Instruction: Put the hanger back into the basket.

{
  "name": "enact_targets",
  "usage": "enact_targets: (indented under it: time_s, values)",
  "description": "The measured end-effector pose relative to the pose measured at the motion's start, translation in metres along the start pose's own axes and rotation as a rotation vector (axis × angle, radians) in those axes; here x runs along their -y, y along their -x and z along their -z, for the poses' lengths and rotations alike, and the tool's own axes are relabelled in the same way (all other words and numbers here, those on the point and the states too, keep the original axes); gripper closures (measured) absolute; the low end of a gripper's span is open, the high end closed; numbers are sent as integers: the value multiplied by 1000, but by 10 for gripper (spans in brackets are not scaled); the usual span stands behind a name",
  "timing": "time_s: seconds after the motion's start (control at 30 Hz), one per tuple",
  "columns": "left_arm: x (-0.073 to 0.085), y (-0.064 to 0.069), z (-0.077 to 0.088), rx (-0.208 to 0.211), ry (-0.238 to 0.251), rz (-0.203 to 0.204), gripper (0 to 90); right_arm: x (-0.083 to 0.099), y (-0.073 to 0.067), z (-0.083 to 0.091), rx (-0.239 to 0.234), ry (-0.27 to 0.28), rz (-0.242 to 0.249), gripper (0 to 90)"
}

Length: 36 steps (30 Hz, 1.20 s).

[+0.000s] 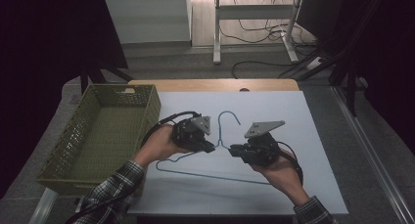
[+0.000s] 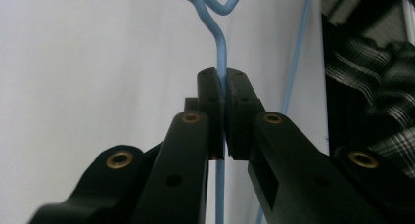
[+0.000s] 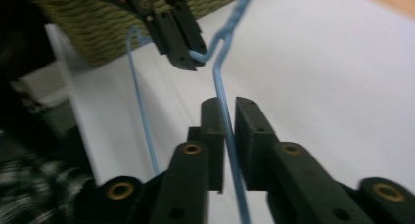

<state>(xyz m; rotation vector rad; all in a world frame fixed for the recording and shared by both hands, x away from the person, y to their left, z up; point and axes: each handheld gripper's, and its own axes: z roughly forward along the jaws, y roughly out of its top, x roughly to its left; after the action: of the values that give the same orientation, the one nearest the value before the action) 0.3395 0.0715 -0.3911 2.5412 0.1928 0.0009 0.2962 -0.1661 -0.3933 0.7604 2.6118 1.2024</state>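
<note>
With the blue hanger (image 1: 221, 146) clamped by the left gripper (image 2: 224, 94) and loosely straddled by the slack right gripper (image 3: 229, 117) at frame centre, it could be swung or dropped

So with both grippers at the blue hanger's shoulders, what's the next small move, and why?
Probably draw the right gripper back off the wire. Its fingers stand slightly apart around the blue hanger, with a gap showing, while the left gripper is shut on the other shoulder near the twisted neck. The left one could then carry the hanger alone, perhaps toward the green basket.
</note>
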Motion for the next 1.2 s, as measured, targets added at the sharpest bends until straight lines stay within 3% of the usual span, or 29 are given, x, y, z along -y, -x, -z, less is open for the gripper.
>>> enact_targets:
  time_s: [0.1,0.13,0.17,0.2,0.37,0.57,0.6,0.67,0.73,0.87,1.0,1.03,1.07,1.1,1.17,1.2]
  values:
    - [-1,-2,5,-39,11,74,875,-3,0,9,22,28,7,587]
    - [-1,-4,7,-32,25,113,875,-4,0,12,32,37,6,551]
    - [-1,-7,12,-65,54,180,874,-4,0,18,38,58,2,473]
    - [-1,-7,12,-65,54,180,874,-4,0,18,38,58,2,473]
    - [-1,-14,22,-108,77,295,874,4,1,24,45,82,-12,336]
    - [0,-22,41,-157,91,380,874,16,3,30,45,105,-40,245]
    - [1,-24,48,-171,94,411,874,20,4,33,43,120,-60,218]
    - [2,-25,52,-186,108,429,874,22,4,35,44,127,-66,209]
    - [5,-28,67,-212,120,465,874,27,4,41,44,148,-84,194]
    - [7,-30,84,-249,128,488,874,31,6,47,42,171,-107,177]
    - [11,-30,109,-296,132,501,874,37,8,52,48,185,-140,145]
    - [13,-30,122,-324,128,506,874,40,10,52,52,185,-149,124]
    - [13,-30,122,-324,128,506,875,40,10,52,52,185,-149,124]
    - [18,-29,135,-355,128,514,875,43,11,52,52,183,-161,111]
    - [21,-29,142,-368,127,521,875,46,11,50,62,177,-168,94]
    - [30,-28,155,-400,125,535,875,48,11,50,60,172,-167,89]
